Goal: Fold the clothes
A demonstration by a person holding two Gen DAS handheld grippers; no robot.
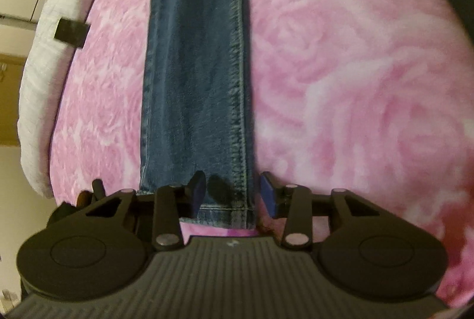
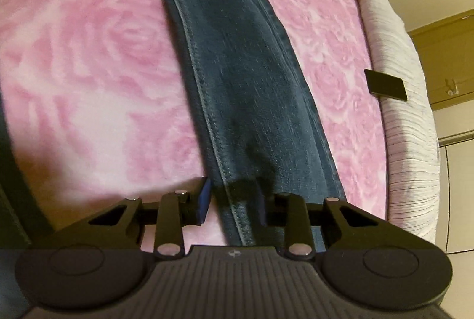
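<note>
From my left camera the jeans (image 1: 195, 67) lie flat and straight on the pink rose blanket (image 1: 340, 82) that covers the bed, running away from me, with the white mattress edge (image 1: 38, 82) and a small black tag (image 1: 71, 33) off to the left. My left claw (image 1: 232, 194) is down at the hem end. Its blue pads stand apart on either side of the right part of the cuff, near the stitched seam, and I see no pinch on the denim yet: spread, not gripping.

From my right camera the same leg of the jeans (image 2: 246, 82) runs diagonally across the blanket (image 2: 74, 52), with the mattress edge (image 2: 408, 126) and the tag (image 2: 385, 85) on the right. My right claw (image 2: 234, 200) straddles the seamed edge of the cloth. The left pad sits just beside the denim; the right one is lost in shadow against it, so I read the jaws as spread around the fabric, not yet biting.

I judge this as the grasp before a lengthwise fold. Next, both claws need to press together on the denim, catching every layer, then lift evenly so the leg folds over without twisting.
</note>
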